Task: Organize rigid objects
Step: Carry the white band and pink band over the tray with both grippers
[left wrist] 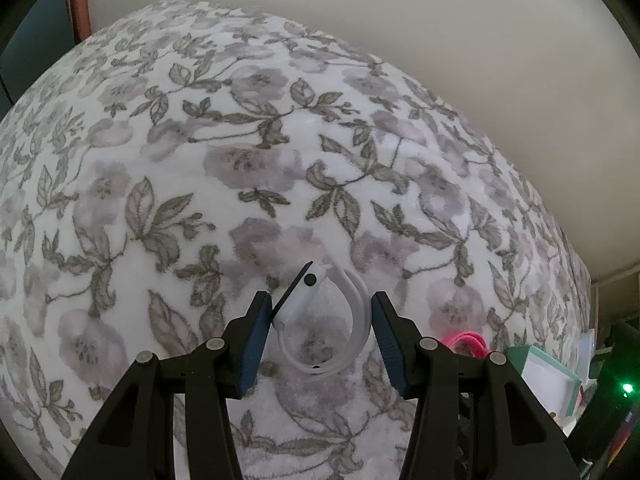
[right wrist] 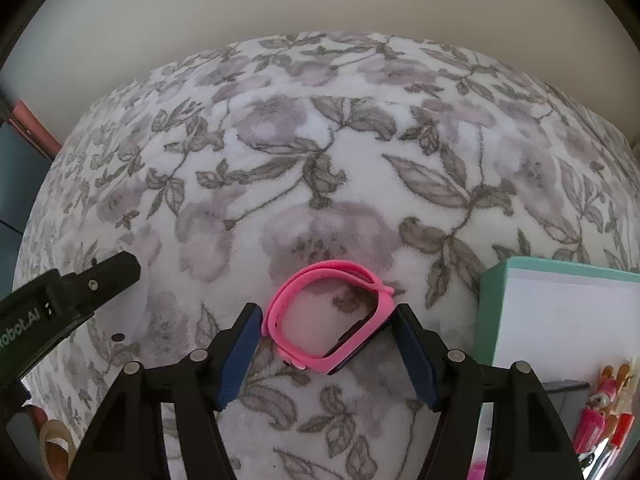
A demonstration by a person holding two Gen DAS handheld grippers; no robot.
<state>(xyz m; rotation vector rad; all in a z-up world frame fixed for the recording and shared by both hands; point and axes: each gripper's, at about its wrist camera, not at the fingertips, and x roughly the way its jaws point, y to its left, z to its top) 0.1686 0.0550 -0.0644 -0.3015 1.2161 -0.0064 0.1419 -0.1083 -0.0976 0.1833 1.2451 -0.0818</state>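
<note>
Floral fleece bedding carries both watches. Left tool is released, fingers straddling the white watch, which stands on edge so both sides are reachable. Right tool, likewise released, brackets the pink watch, near a teal box that probably awaits them.

White smartwatch, lower centre of the left wrist view: strap closed in a loop, standing on edge on the floral fabric, dark screen facing left. Pink smartwatch, lower centre of the right wrist view: strap looped, on edge, dark face at lower right.
</note>
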